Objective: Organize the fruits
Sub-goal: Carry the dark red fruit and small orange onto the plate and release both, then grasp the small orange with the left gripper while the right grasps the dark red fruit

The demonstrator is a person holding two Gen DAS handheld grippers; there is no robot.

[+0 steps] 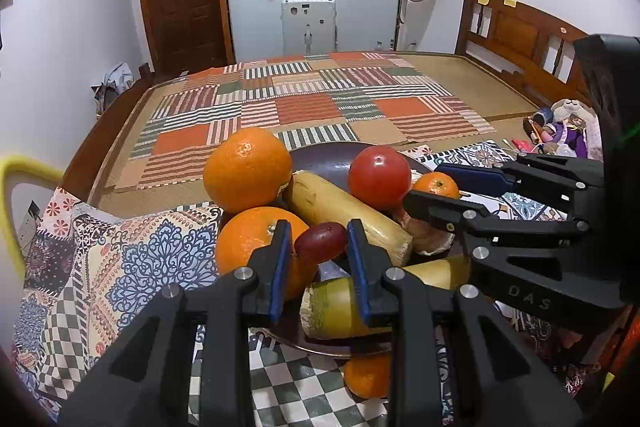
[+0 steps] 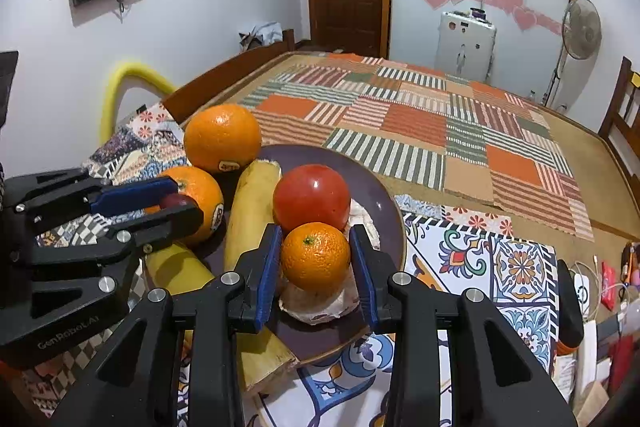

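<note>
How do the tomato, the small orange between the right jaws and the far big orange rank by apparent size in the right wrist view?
1. Tomato and far big orange: look alike, unranked.
2. Small orange: smallest, though nearest the camera.

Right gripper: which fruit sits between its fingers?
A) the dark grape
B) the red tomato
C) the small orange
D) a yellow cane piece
C: in the right wrist view the small orange sits between the blue pads of the right gripper, in front of the tomato; the grape is at the left gripper.
</note>
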